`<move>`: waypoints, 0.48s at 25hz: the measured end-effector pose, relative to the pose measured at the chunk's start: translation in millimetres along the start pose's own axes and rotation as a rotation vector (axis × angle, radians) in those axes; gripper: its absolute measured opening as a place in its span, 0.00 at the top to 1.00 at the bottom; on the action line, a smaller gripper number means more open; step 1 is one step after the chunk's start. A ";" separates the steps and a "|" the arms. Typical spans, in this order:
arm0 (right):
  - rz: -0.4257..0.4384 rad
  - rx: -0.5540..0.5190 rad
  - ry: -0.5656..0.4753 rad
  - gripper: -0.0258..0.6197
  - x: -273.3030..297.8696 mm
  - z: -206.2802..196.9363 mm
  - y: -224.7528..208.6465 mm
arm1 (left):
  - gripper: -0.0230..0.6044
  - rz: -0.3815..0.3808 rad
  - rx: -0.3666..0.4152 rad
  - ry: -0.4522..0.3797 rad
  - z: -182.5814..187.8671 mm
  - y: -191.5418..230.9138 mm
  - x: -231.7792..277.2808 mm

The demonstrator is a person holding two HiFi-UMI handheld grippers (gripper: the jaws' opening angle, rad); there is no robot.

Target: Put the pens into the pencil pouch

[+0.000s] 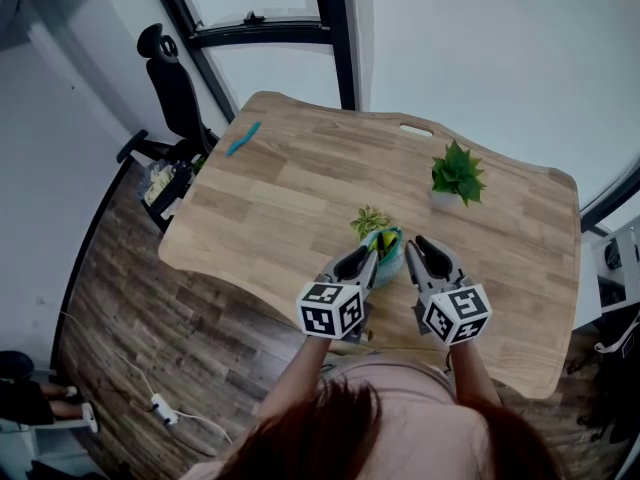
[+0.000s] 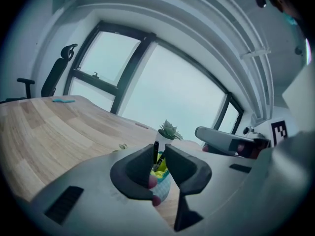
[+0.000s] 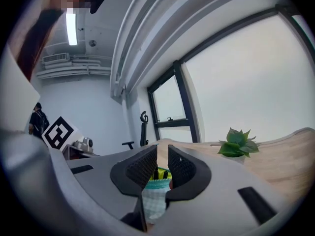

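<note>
A teal checked pencil pouch stands upright near the front of the wooden table, with several pens sticking out of it. My left gripper is at its left and my right gripper at its right. In the left gripper view a black pen stands in the pouch between the jaws of the left gripper, which are apart and not pressing it. The right gripper shows a narrow empty gap, with the pouch just beyond. A teal pen lies at the table's far left.
A potted green succulent stands at the back right of the table, and a small pale plant sits just behind the pouch. A black office chair stands off the table's far left corner. Windows lie beyond.
</note>
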State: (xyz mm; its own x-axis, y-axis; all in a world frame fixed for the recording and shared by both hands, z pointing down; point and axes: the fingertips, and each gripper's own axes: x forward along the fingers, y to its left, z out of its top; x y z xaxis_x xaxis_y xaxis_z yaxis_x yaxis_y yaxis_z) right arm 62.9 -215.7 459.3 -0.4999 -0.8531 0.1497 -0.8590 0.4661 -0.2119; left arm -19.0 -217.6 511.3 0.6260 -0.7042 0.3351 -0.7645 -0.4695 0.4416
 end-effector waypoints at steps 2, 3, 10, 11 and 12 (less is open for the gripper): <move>0.001 0.011 -0.007 0.89 -6.6 1.5 -0.5 | 0.88 0.021 0.015 -0.024 1.9 -3.9 -5.3; 0.003 0.019 -0.013 0.89 -10.2 2.5 -0.6 | 0.88 0.028 0.020 -0.035 2.7 -6.2 -8.1; -0.004 0.076 -0.042 0.89 -35.8 8.1 -1.7 | 0.89 0.050 0.039 -0.081 2.4 -22.7 -30.3; -0.007 0.081 -0.044 0.89 -39.5 8.3 -2.0 | 0.90 0.054 0.040 -0.084 1.9 -25.0 -33.5; -0.010 0.085 -0.046 0.89 -43.1 8.3 -2.0 | 0.90 0.058 0.044 -0.086 1.5 -27.4 -36.8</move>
State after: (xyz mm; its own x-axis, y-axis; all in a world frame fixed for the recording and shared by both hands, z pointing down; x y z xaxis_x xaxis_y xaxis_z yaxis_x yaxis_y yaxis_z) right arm 87.1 -181.9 445.2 -0.4841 -0.8683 0.1083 -0.8503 0.4376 -0.2924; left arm -21.3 -179.7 485.6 0.5666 -0.7731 0.2851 -0.8060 -0.4483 0.3865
